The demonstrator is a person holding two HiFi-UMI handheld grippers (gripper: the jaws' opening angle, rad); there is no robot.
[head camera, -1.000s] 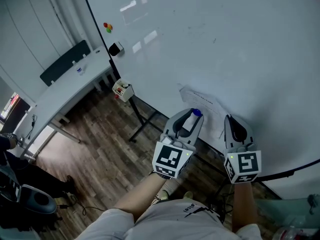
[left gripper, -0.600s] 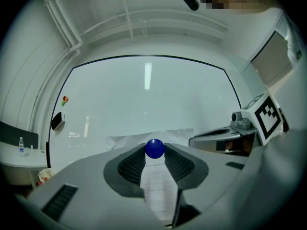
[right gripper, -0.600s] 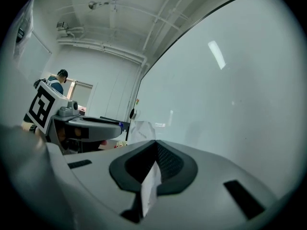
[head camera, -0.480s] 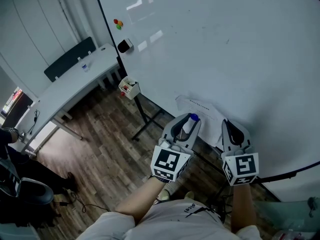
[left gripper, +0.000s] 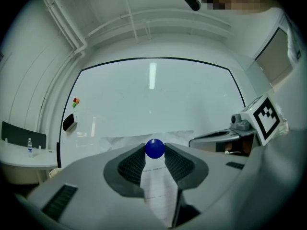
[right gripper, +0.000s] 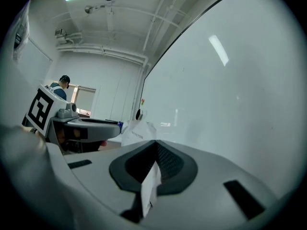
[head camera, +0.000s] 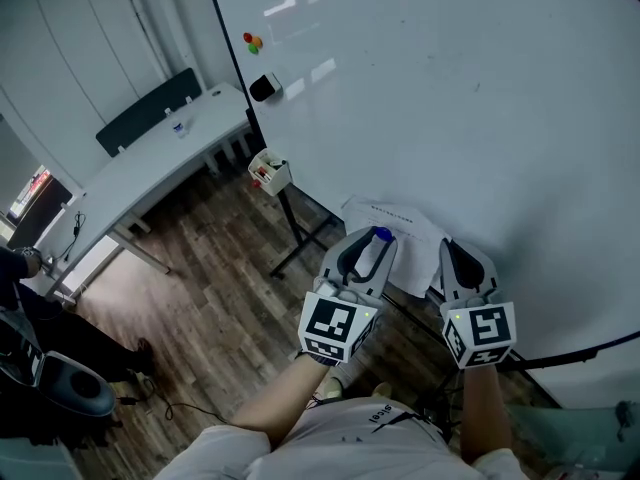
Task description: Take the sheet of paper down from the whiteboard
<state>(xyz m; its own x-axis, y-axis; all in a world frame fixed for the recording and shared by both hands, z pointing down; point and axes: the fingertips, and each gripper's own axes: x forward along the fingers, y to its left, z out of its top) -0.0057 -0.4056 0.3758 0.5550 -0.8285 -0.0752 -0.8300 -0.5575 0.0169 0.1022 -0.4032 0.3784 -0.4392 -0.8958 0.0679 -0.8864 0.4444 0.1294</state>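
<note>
— Paper, that thin white printed sheet (left gripper: 156, 190): limp and tearable, I'd say, so take an edge. Left gripper view: left claw (left gripper: 154, 152) nips a round blue magnet (left gripper: 154, 148).
— Right gripper view: right claw (right gripper: 154, 150) is clamped on the sheet's edge.
— Head view: the sheet lies low against the glossy whiteboard (head camera: 450, 88). The small marker box (head camera: 270, 171) and long white bench (head camera: 150, 168) are well aside, neither in the way.

Print on the sheet of paper (head camera: 405, 233) is too small, perhaps blurred, to read.
</note>
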